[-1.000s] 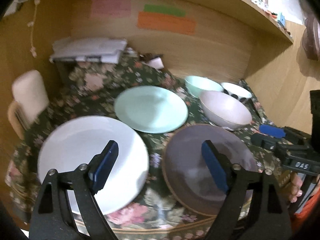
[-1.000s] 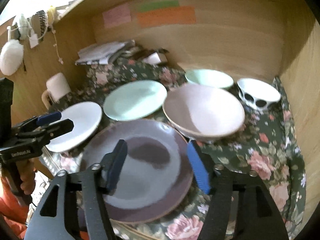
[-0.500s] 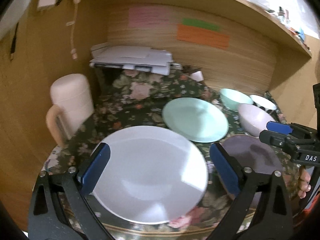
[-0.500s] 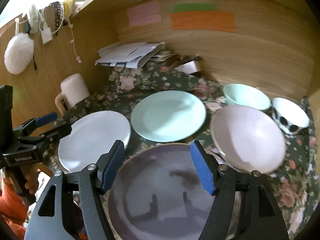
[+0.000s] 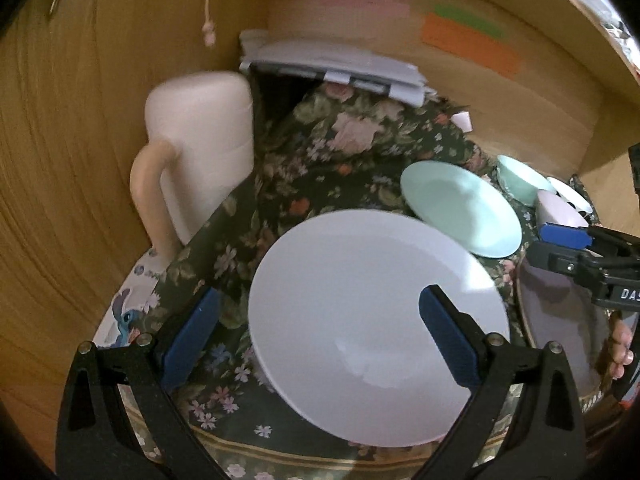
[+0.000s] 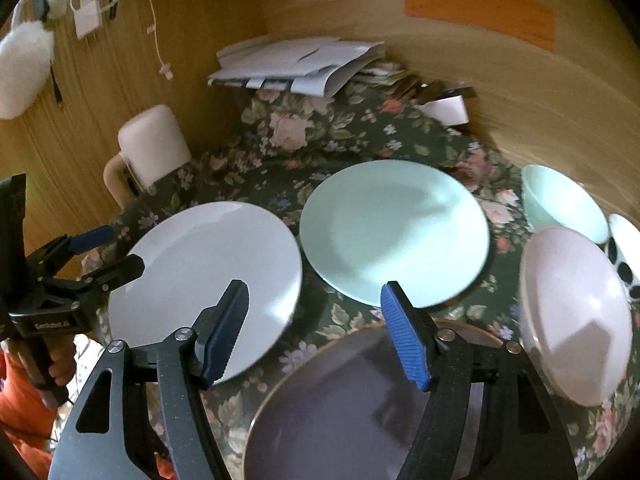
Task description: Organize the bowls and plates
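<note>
**Three plates and three bowls on a flowered cloth, both grippers empty**

The flowered cloth [image 6: 320,152] fills the middle of both views, laid inside a wooden nook. On it lie three plates, all flat and face up; being round, none shows a long axis. The dark plate [image 6: 340,412] sits at the bottom centre of the right wrist view, its lower edge cut off by the frame. The white plate [image 5: 376,320] lies centre-right in the left wrist view, and the pale green plate [image 6: 394,232] just behind it.

Three bowls stand upright at the right edge: a pinkish bowl [image 6: 576,320], a pale green bowl [image 6: 564,204] and a white bowl with dark spots [image 6: 626,256], partly cut off.

The left gripper [image 5: 320,336] has just been opening and stands wide over the white plate's left rim, not touching it. The right gripper [image 6: 316,332] is half open, nothing between its fingers.

A cream jug [image 5: 200,148] stands upper left, one stack of papers [image 6: 296,64] behind, blurred.
</note>
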The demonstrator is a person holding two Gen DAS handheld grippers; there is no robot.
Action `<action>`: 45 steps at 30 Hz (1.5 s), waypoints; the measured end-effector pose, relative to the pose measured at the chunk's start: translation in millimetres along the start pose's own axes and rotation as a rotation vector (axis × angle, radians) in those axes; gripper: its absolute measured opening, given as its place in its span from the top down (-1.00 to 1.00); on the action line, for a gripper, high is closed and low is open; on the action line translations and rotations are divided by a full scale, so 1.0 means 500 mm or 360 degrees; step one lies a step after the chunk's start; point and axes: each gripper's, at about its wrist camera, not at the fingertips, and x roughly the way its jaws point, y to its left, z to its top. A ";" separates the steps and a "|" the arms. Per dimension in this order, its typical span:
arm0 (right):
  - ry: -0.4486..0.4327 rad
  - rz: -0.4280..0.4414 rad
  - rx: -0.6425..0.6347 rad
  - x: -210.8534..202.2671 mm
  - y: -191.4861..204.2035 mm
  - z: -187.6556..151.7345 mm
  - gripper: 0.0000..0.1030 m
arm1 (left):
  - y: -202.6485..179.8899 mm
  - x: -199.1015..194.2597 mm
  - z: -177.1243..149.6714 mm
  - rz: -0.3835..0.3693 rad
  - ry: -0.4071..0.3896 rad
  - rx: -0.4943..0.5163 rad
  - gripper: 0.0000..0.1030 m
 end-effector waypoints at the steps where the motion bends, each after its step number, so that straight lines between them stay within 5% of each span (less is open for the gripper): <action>1: 0.0024 0.0013 -0.0001 0.010 0.001 0.002 -0.27 | 0.006 0.003 -0.003 0.0005 0.0007 -0.0011 -0.96; 6: 0.0129 0.0068 -0.0010 0.055 0.009 0.009 -0.26 | 0.025 0.008 -0.016 0.0012 0.0033 -0.0028 -0.94; 15: 0.0275 0.0107 -0.0006 0.104 0.012 0.012 0.17 | 0.037 0.018 -0.028 -0.0017 0.0079 0.0003 -0.41; 26: 0.0363 0.0137 -0.0002 0.131 0.013 0.018 0.38 | 0.049 0.037 -0.041 -0.0090 0.0208 -0.0080 -0.11; 31: 0.0372 0.0149 0.0038 0.150 0.013 0.028 0.49 | 0.047 0.039 -0.044 -0.0125 0.0223 -0.0092 0.24; 45: 0.0326 0.0129 0.0034 0.144 0.016 0.024 0.52 | 0.036 0.034 -0.038 -0.0094 0.0172 -0.0121 0.25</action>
